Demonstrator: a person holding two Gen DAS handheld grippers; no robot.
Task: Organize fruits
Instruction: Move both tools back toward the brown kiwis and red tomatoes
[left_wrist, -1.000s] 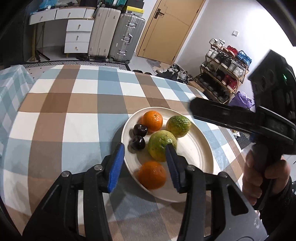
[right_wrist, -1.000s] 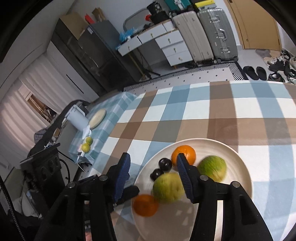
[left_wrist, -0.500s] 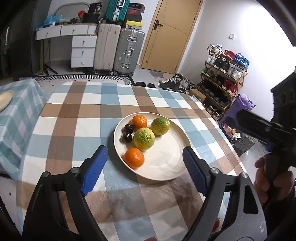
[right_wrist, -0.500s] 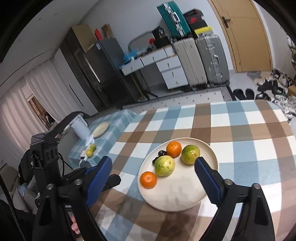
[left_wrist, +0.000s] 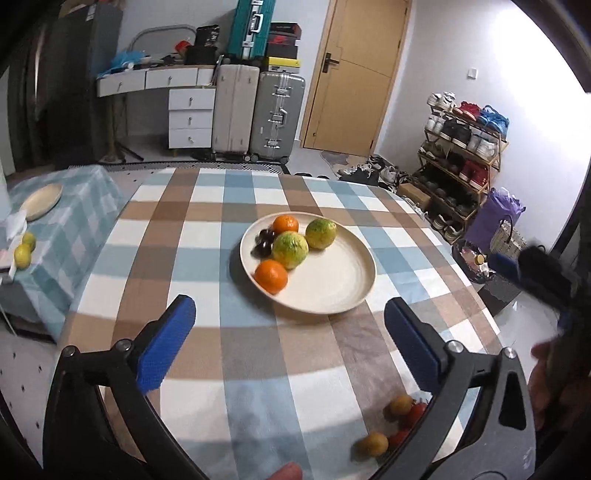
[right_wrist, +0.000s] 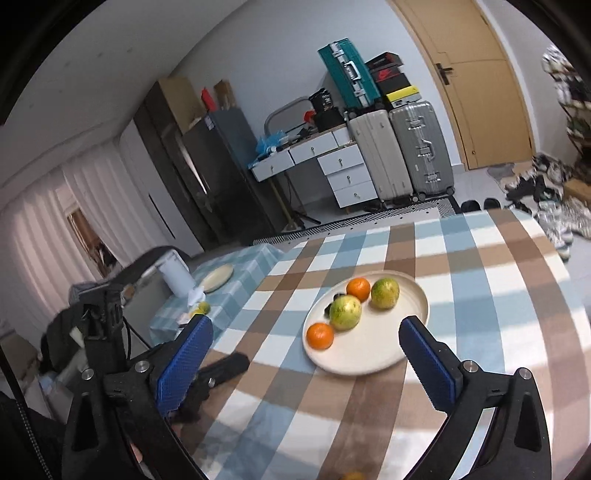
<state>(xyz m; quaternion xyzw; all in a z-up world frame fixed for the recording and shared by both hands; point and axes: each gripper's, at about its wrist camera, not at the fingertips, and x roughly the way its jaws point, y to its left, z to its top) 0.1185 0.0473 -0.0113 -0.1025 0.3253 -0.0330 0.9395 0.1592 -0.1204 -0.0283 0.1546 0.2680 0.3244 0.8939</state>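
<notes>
A cream plate (left_wrist: 332, 280) (right_wrist: 369, 347) sits mid-table on the checked cloth. It holds two oranges (left_wrist: 271, 275) (right_wrist: 320, 335), two green-yellow citrus fruits (left_wrist: 290, 249) (right_wrist: 345, 313) and dark cherries (left_wrist: 264, 242). My left gripper (left_wrist: 289, 302) hovers short of the plate's near rim, its jaws opening wide with nothing between them. My right gripper (right_wrist: 306, 322) hangs back from the plate as well, jaws opening and empty. Small yellow and red fruits (left_wrist: 400, 406) lie loose on the cloth by the near edge.
A low side table (left_wrist: 74, 236) on the left carries a second plate (left_wrist: 40, 201) and two yellow fruits (left_wrist: 22, 254). Beyond the table stand suitcases (left_wrist: 277, 114), drawers (left_wrist: 190, 118) and a shoe rack (left_wrist: 458, 155). A hand (left_wrist: 554, 384) shows at the right.
Both grippers have drawn back from the plate and risen, and their jaws have spread from narrow to wide. The fruits stay on the plate. Loose fruits near the edge have come into view.
</notes>
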